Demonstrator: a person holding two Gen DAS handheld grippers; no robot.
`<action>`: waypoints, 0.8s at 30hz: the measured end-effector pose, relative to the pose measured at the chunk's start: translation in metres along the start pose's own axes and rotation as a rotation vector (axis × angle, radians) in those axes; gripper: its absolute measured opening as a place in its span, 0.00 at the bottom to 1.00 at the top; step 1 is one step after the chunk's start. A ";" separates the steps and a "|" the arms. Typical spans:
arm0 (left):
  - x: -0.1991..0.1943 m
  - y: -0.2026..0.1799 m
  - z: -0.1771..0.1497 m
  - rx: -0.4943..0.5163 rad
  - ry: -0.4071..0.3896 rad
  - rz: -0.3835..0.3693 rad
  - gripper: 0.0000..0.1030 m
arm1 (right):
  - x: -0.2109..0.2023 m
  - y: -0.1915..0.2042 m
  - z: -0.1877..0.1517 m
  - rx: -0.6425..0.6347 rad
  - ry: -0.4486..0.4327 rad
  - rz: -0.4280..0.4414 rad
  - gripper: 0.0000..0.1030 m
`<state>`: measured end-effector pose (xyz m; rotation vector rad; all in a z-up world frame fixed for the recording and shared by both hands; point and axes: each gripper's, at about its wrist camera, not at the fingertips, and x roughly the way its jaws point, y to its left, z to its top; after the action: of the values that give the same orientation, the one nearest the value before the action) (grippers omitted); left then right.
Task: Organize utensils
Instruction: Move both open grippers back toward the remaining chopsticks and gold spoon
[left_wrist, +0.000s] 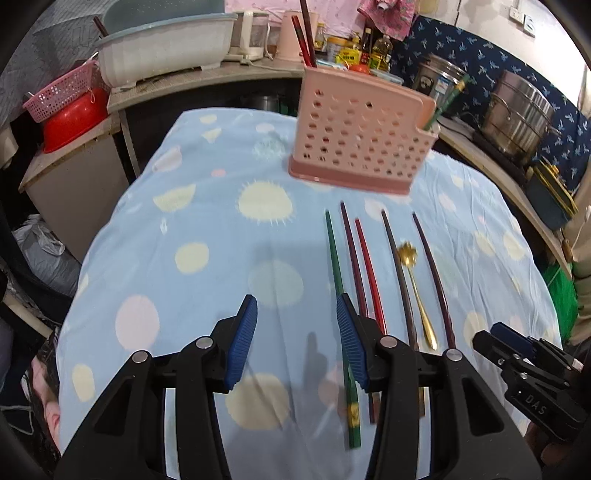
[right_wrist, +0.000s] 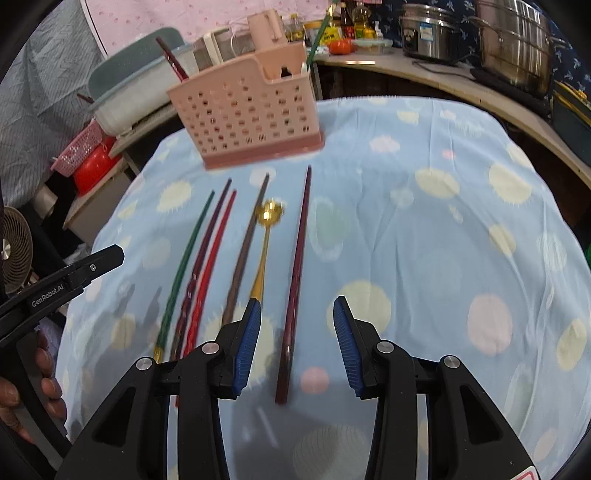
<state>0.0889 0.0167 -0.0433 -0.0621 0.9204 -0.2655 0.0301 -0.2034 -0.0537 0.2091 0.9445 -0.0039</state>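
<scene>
So I'm maybe a third of the way through, judging by what's sitting where. The pink holder (right_wrist: 251, 118) at the far side of the counter (right_wrist: 424, 240) already has a couple of sticks poking out: dark red ones on one end, a green one on the other. Left on the blue dotted cloth, just in front of the holder, is a row of five chopsticks plus a little gold spoon (right_wrist: 264, 251), all lying roughly parallel and pointing toward it.

Both grippers are empty with jaws spread wide. My right gripper (right_wrist: 296, 345) hangs low over the near ends of the row, and the dark maroon chopstick (right_wrist: 295, 280) on the right end of the row runs right up between the jaws, a bit closer to the left pad. The spoon handle ends just by that left pad too, so I'd guess there's some risk of catching both.

My left gripper (left_wrist: 296, 341) is off to the left of the row. The green chopstick (left_wrist: 341, 306) passes just beside its right pad, nothing between the jaws but cloth. The red chopstick (left_wrist: 369, 273) and the others sit further right.
</scene>
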 end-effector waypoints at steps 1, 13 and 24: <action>0.001 -0.001 -0.005 0.003 0.007 -0.004 0.41 | 0.001 0.000 -0.005 -0.001 0.009 0.000 0.39; 0.006 -0.018 -0.051 0.038 0.091 -0.035 0.42 | 0.008 0.008 -0.034 -0.025 0.051 0.002 0.35; 0.009 -0.027 -0.065 0.072 0.113 -0.043 0.46 | 0.013 0.008 -0.037 -0.039 0.052 -0.017 0.22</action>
<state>0.0372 -0.0075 -0.0857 0.0000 1.0214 -0.3444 0.0086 -0.1877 -0.0838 0.1654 0.9977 0.0041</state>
